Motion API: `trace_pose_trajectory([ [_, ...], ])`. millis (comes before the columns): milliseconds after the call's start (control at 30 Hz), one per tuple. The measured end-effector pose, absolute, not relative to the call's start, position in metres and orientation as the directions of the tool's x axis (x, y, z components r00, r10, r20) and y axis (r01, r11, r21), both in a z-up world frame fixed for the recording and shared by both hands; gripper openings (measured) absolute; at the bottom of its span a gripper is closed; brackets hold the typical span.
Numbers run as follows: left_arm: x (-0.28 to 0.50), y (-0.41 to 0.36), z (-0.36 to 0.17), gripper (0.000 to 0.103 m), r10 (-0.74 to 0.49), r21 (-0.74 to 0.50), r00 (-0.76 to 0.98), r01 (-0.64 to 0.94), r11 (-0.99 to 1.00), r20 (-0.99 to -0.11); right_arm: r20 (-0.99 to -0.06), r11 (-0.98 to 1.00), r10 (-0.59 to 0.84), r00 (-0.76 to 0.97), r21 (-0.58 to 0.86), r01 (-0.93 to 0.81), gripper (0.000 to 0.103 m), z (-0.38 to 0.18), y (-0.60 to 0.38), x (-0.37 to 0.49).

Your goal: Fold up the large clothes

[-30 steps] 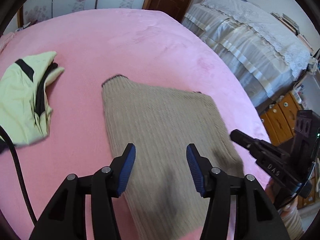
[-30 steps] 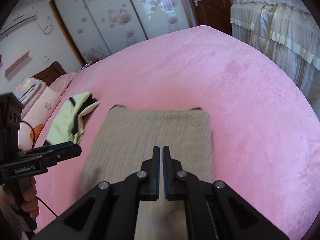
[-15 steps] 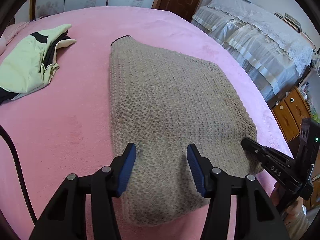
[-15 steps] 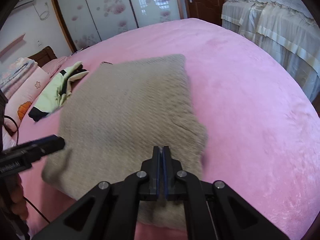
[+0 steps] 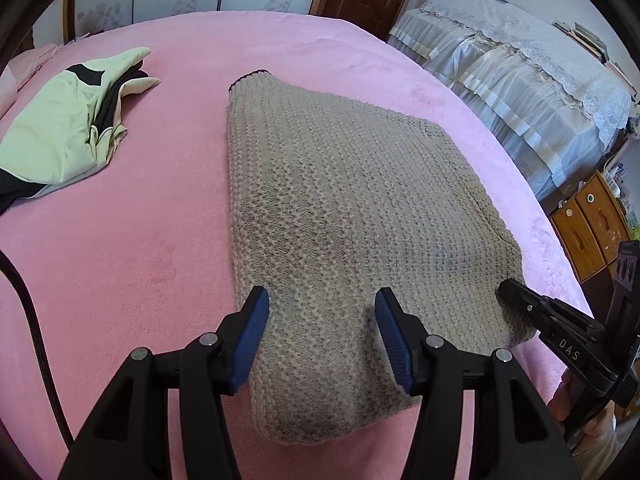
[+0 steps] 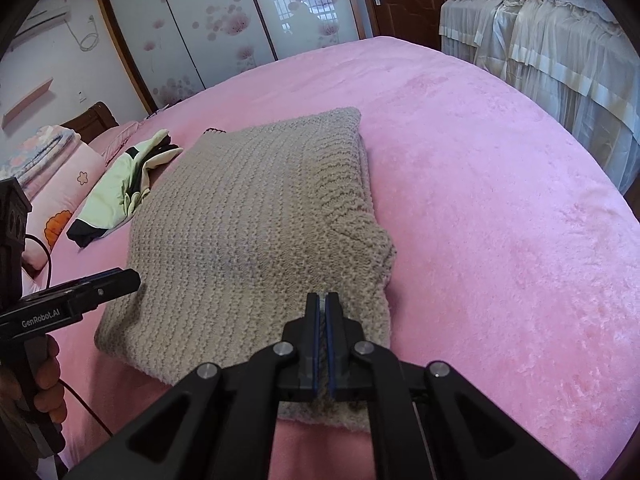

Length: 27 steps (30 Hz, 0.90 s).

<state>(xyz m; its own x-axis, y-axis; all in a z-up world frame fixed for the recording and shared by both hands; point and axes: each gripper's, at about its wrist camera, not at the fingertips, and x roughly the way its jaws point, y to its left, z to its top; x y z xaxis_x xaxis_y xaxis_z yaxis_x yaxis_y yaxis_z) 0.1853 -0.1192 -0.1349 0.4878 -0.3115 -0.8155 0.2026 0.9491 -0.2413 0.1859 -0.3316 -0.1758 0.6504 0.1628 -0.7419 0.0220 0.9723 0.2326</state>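
Note:
A beige knitted sweater [image 5: 340, 208] lies folded in a rough rectangle on the pink bedspread [image 5: 132, 248]. My left gripper [image 5: 322, 308] is open and sits low over the sweater's near left edge, with knit showing between its blue pads [image 5: 256, 320] but not clamped. From the right wrist view the same gripper [image 6: 120, 280] points at the sweater's [image 6: 248, 216] left side. My right gripper [image 6: 322, 300] is shut, its tips down on the near right part of the sweater, with no fabric seen pinched. In the left wrist view the right gripper [image 5: 506, 288] touches the sweater's near right corner.
A pale green and black garment [image 5: 64, 132] lies crumpled on the bed to the left of the sweater. Pillows [image 6: 60, 184] are at the far left. A lace-covered piece of furniture [image 5: 520, 80] and a wooden cabinet [image 5: 588, 232] stand to the right of the bed.
Both grippers have come down and forward onto the near edge of the sweater, which now fills more of each view. Jaw widths are unchanged; the sweater has not moved.

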Motion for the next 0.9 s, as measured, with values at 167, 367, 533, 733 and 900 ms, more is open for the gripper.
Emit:
trace_pose_trajectory([
  [167,0.178,-0.121,-0.131,0.056,-0.296,-0.230,0.476,0.192,0.954,-0.828,-0.752,0.971,0.167,0.637,0.239,0.029,0.003,-0.178,-0.327,0.183],
  [367,0.163,-0.126,-0.123,0.058,-0.287,-0.221,0.446,0.195,0.956,-0.848,-0.756,0.974,0.182,0.628,0.224,-0.011,0.011,-0.168,-0.309,0.169],
  [533,0.141,-0.128,-0.105,0.067,-0.246,-0.172,0.488,0.191,0.966,-0.837,-0.734,0.981,0.171,0.657,0.189,-0.045,0.042,-0.146,-0.296,0.150],
  [733,0.122,-0.127,-0.079,0.077,-0.227,-0.136,0.504,0.212,0.968,-0.834,-0.692,0.994,0.112,0.713,0.083,-0.075,0.072,-0.110,-0.282,0.125],
  [900,0.114,-0.128,-0.059,0.077,-0.235,-0.115,0.507,0.257,0.960,-0.830,-0.634,0.997,0.040,0.773,-0.031,-0.076,0.079,-0.082,-0.276,0.108],
])
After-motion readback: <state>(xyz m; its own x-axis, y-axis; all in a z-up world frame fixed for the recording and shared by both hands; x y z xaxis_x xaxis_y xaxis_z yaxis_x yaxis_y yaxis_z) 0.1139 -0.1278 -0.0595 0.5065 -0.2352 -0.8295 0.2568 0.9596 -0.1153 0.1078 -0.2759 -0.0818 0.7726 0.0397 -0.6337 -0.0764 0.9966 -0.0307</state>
